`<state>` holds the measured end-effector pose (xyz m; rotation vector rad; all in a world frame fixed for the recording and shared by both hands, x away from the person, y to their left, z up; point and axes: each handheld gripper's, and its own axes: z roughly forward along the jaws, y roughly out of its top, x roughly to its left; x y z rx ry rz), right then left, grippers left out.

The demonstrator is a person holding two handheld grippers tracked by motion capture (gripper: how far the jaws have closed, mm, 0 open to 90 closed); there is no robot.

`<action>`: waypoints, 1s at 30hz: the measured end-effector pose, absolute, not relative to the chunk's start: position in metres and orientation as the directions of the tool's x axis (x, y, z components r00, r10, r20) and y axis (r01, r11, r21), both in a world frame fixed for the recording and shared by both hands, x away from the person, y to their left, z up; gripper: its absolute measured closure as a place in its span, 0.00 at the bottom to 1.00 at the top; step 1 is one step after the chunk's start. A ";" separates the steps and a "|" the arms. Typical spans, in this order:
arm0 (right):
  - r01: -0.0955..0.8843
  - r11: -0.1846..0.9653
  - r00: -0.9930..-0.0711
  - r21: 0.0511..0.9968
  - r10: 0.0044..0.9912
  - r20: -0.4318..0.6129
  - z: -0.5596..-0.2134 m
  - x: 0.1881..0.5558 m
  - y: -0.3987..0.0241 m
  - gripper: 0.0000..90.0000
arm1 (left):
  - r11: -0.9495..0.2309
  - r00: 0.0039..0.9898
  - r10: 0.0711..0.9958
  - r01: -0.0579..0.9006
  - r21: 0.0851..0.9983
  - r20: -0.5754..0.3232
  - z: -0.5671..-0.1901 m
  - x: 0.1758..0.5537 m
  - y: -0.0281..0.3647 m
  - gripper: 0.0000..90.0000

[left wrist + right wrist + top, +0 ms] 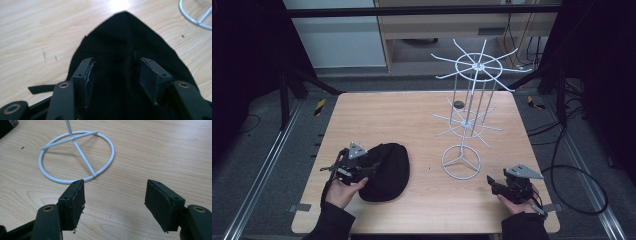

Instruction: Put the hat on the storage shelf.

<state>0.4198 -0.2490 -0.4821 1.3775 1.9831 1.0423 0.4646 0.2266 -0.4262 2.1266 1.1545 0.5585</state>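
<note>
Left gripper (pixel 364 166) is right on the black cap (pixel 384 171), jaws spread to either side of its crown. In the left gripper view the pads (pixel 88 80) stand apart with black cloth between and beneath them, and I can't tell whether they press on it; I read this as open, lined up for a pinch. The small button (pixel 135 55) on the crown sits just ahead of the far-side pad. A thin black strap (pixel 41 88) pokes out beside the near jaw.

Right gripper (pixel 497 186) waits low at the table's (pixel 412 120) near right corner, jaws wide, nothing between them, bare wood under the pads (pixel 75 202). Just ahead of its jaws lies the ring foot of the white wire rack (pixel 461 162), with the pole rising out of frame.

My read: this is the pick-up step, cap not yet lifted. The next move calls for the left jaws to close on a fold of cloth near the crown, then carry it toward the rack's arms beyond.

Farther off, a small dark disc (pixel 458 104) lies on the table past the rack; what it is I can't make out. The cap's brim and underside are hidden, and black on black swallows its seams.
</note>
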 end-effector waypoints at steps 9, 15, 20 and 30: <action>0.555 0.191 -0.362 0.810 0.932 0.029 -0.482 0.420 -0.248 0.37 | -0.416 0.524 0.850 0.619 0.667 0.044 -0.438 0.470 0.221 0.74; 0.555 0.203 -0.368 0.807 0.930 0.020 -0.483 0.420 -0.247 0.37 | -0.410 0.527 0.848 0.584 0.701 0.057 -0.434 0.465 0.221 0.95; 0.551 0.201 -0.366 0.810 0.930 0.019 -0.483 0.420 -0.248 0.37 | -0.401 0.537 0.841 0.530 0.748 0.070 -0.426 0.456 0.222 0.95; 0.544 0.200 -0.364 0.815 0.931 0.014 -0.483 0.420 -0.249 0.37 | -0.350 0.552 0.829 0.393 0.850 0.086 -0.396 0.432 0.227 0.95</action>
